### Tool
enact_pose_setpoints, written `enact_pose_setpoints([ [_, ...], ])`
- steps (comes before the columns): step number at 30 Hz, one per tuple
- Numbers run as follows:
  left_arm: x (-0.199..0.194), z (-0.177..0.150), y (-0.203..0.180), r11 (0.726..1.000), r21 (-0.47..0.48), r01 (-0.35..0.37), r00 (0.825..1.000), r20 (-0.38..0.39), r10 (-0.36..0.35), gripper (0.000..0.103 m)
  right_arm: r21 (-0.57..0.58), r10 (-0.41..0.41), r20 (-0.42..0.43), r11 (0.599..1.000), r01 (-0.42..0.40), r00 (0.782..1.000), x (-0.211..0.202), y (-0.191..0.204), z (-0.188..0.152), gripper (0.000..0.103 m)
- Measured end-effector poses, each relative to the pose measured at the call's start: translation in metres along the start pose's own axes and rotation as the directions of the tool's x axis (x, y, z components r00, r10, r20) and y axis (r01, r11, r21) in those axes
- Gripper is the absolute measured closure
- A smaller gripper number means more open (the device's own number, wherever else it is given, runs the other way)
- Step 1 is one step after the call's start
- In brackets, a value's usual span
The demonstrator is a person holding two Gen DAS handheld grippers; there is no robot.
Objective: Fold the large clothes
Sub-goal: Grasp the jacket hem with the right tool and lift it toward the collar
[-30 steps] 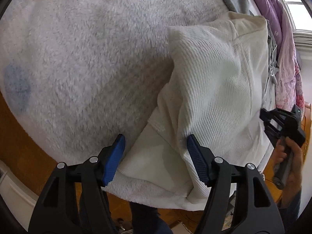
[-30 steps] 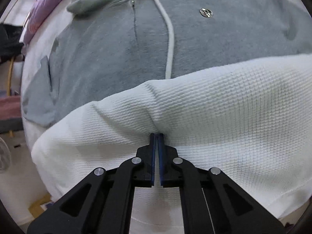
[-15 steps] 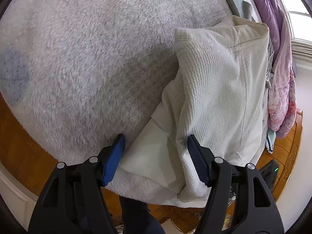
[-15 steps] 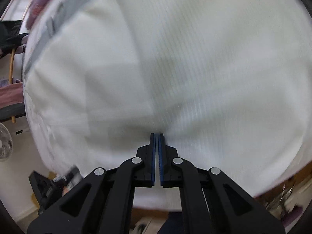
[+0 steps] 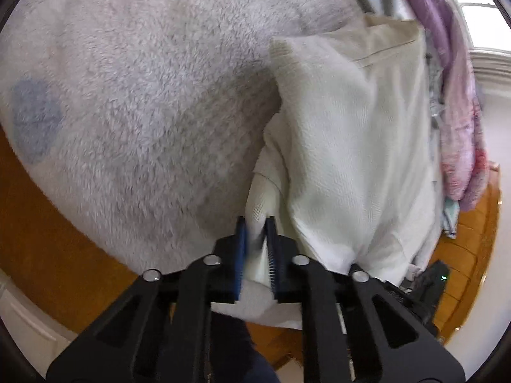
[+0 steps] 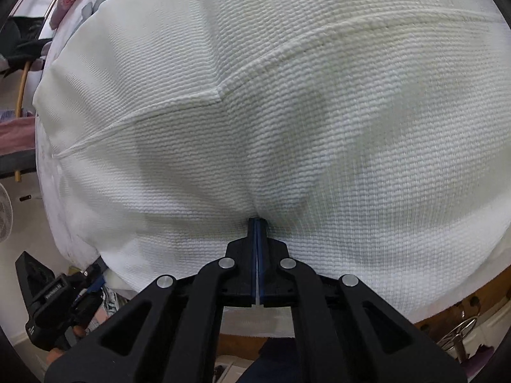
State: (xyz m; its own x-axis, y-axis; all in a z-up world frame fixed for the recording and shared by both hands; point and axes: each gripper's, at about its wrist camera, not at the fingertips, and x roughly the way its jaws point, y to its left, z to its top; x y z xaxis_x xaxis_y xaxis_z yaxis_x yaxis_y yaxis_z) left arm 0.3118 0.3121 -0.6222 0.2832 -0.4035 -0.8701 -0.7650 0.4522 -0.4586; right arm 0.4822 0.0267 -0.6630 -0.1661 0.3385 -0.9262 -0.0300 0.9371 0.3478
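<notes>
A white waffle-knit garment (image 5: 354, 146) lies partly folded on a fluffy grey blanket (image 5: 143, 95). My left gripper (image 5: 255, 223) is shut on a bunched near edge of the garment. In the right wrist view the garment (image 6: 287, 95) fills nearly the whole frame, with a raised seam across it. My right gripper (image 6: 257, 221) is shut on a pinch of its near edge. The left gripper's body (image 6: 48, 303) shows at the lower left of the right wrist view.
Purple and pink bedding (image 5: 460, 121) is heaped at the far right. A wooden bed frame and floor (image 5: 48, 239) run along the blanket's near edge. A fan (image 6: 4, 214) stands at the left of the right wrist view. A dark device (image 5: 437, 274) sits low right.
My left gripper was open astride the garment's near edge and has now shut on it. My right gripper has carried its white fold over the grey hoodie, which is now covered.
</notes>
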Motion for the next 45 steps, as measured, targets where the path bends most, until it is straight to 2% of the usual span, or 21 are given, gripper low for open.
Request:
enact_pose_setpoints([
  [2,-0.009,-0.003,-0.002,0.999,0.003,0.041,0.999,0.005,-0.041,0.098,-0.088,-0.011,0.021,0.996,0.012,1.0,-0.004,0.018,0.0,0.096],
  [5,-0.023,-0.005,-0.009,0.994,0.008,0.109,0.994,0.003,-0.109,0.099,-0.269,0.015,0.092,0.963,0.011,0.996,-0.019,0.05,-0.017,0.069],
  [6,-0.026,-0.005,-0.011,0.992,0.007,0.126,0.992,0.0,-0.126,0.099,-0.334,0.046,0.112,0.943,-0.006,0.993,-0.025,0.061,-0.025,0.057],
  [8,-0.032,-0.004,-0.013,0.986,0.0,0.165,0.986,-0.004,-0.165,0.099,-0.47,0.126,0.135,0.881,-0.049,0.983,-0.036,0.09,-0.046,0.047],
  [10,-0.036,-0.004,-0.017,0.98,-0.012,0.2,0.98,-0.012,-0.2,0.099,-0.564,0.173,0.124,0.823,-0.074,0.977,-0.037,0.11,-0.059,0.043],
  [12,-0.037,-0.006,-0.019,0.974,-0.032,0.225,0.974,-0.022,-0.226,0.099,-0.678,0.178,0.142,0.735,-0.035,0.974,-0.032,0.136,-0.08,0.036],
  [14,-0.04,-0.003,-0.017,0.97,-0.046,0.24,0.97,-0.026,-0.242,0.099,-0.748,0.171,0.155,0.663,0.003,0.973,-0.022,0.158,-0.095,0.035],
  [17,-0.041,-0.004,-0.016,0.966,-0.049,0.255,0.966,-0.034,-0.257,0.099,-0.798,0.159,0.182,0.6,0.052,0.97,-0.002,0.171,-0.11,0.035],
  [19,-0.042,-0.006,-0.021,0.97,-0.022,0.241,0.97,-0.038,-0.241,0.099,-0.8,0.13,0.231,0.59,0.112,0.964,0.018,0.183,-0.105,0.035],
  [20,-0.041,-0.005,-0.023,0.973,-0.009,0.23,0.972,-0.042,-0.23,0.099,-0.796,0.13,0.238,0.594,0.117,0.962,0.02,0.186,-0.108,0.035],
  [22,-0.04,-0.002,-0.024,0.974,-0.002,0.226,0.973,-0.051,-0.226,0.098,-0.776,0.124,0.267,0.616,0.136,0.956,0.025,0.189,-0.103,0.05],
  [23,-0.039,-0.001,-0.024,0.974,-0.004,0.226,0.972,-0.057,-0.226,0.098,-0.764,0.122,0.258,0.632,0.126,0.958,0.02,0.18,-0.099,0.069],
  [24,-0.039,0.001,-0.025,0.974,-0.008,0.227,0.972,-0.062,-0.227,0.094,-0.755,0.118,0.251,0.645,0.118,0.961,0.012,0.172,-0.095,0.094],
  [26,-0.042,0.008,-0.025,0.977,-0.023,0.213,0.975,-0.057,-0.214,0.068,-0.726,0.128,0.227,0.683,0.08,0.965,0.009,0.17,-0.088,0.096],
  [27,-0.046,0.012,-0.027,0.983,-0.021,0.18,0.982,-0.048,-0.18,0.038,-0.709,0.146,0.221,0.703,0.056,0.964,-0.003,0.166,-0.089,0.096],
  [28,-0.049,0.015,-0.028,0.986,-0.021,0.167,0.986,-0.026,-0.167,0.028,-0.685,0.168,0.216,0.728,0.026,0.962,-0.013,0.162,-0.087,0.096],
  [31,-0.057,0.027,-0.037,0.986,-0.02,0.167,0.986,0.029,-0.166,0.026,-0.615,0.223,0.223,0.788,-0.041,0.949,-0.04,0.151,-0.085,0.096],
  [34,-0.05,0.04,-0.049,0.981,-0.047,0.189,0.982,0.035,-0.188,0.026,-0.56,0.255,0.23,0.824,-0.087,0.939,-0.061,0.131,-0.082,0.096],
  [39,-0.02,0.061,-0.085,0.988,0.002,0.152,0.988,0.029,-0.152,0.028,-0.52,0.278,0.228,0.845,-0.125,0.933,-0.072,0.125,-0.074,0.096],
  [42,-0.009,0.066,-0.109,0.994,0.079,0.075,0.996,0.043,-0.078,0.084,-0.503,0.287,0.229,0.853,-0.14,0.93,-0.078,0.12,-0.073,0.096],
  [45,-0.024,0.05,-0.152,0.966,0.258,-0.003,0.993,0.117,-0.028,0.092,-0.429,0.335,0.239,0.878,-0.21,0.911,-0.096,0.102,-0.068,0.096],
])
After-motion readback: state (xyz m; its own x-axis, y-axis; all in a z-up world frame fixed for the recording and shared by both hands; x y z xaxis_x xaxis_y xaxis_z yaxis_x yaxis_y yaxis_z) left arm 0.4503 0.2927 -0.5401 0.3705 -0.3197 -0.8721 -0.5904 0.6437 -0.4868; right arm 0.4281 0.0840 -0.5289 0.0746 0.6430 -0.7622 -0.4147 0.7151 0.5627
